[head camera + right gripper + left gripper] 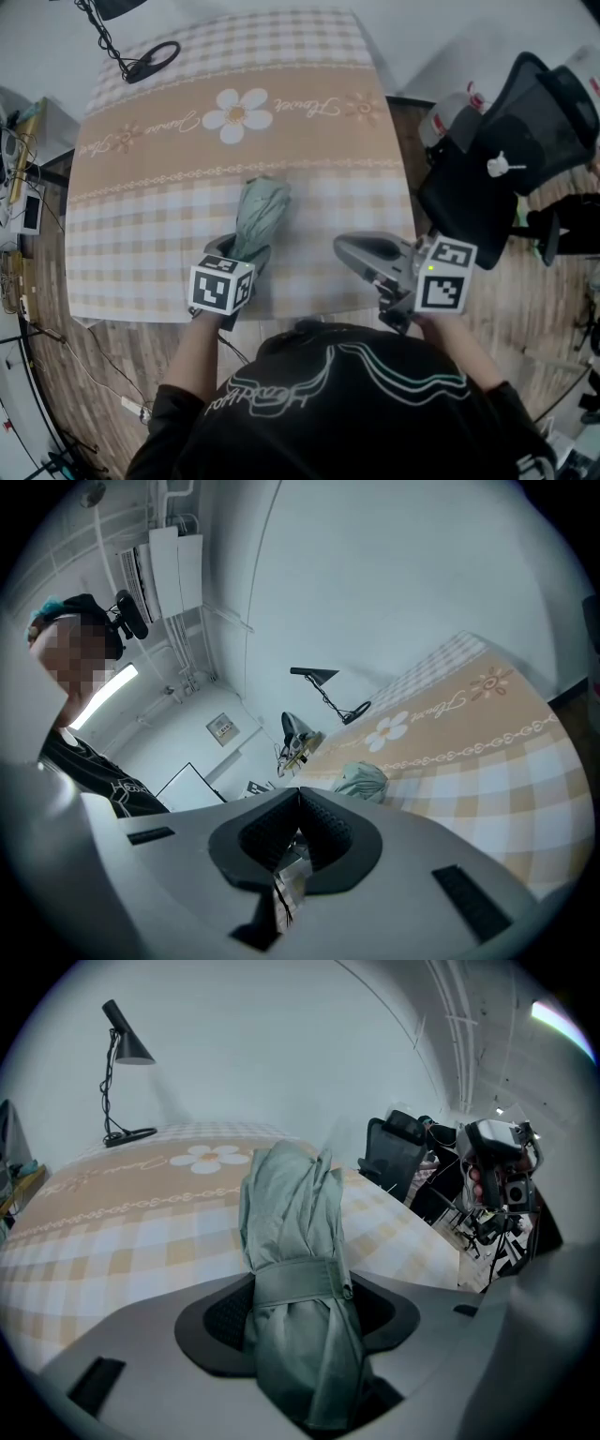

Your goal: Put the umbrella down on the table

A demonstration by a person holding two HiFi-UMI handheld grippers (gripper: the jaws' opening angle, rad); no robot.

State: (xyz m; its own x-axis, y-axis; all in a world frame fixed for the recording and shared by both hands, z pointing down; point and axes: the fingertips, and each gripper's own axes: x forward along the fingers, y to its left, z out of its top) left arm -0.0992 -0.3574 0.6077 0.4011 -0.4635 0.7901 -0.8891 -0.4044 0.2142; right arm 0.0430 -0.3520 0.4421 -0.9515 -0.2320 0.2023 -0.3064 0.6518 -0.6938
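A folded sage-green umbrella [259,208] wrapped by its strap is clamped near its handle end in my left gripper [246,255], whose jaws press on both sides of the bundle. In the left gripper view the umbrella [292,1208] runs forward from between the pads of the left gripper [300,1309], out over the tablecloth. Its far end is low over the table [169,169]; I cannot tell whether it touches. My right gripper [345,247] hovers over the table's near right corner with its jaws shut and nothing between them. In the right gripper view the right gripper [298,801] points toward the umbrella [364,782].
The checked tablecloth carries a daisy print [236,114] across the middle. A black desk lamp [142,62] stands at the far left corner. A black office chair [511,159] sits close off the table's right edge. Cables and boxes [23,202] lie left of the table.
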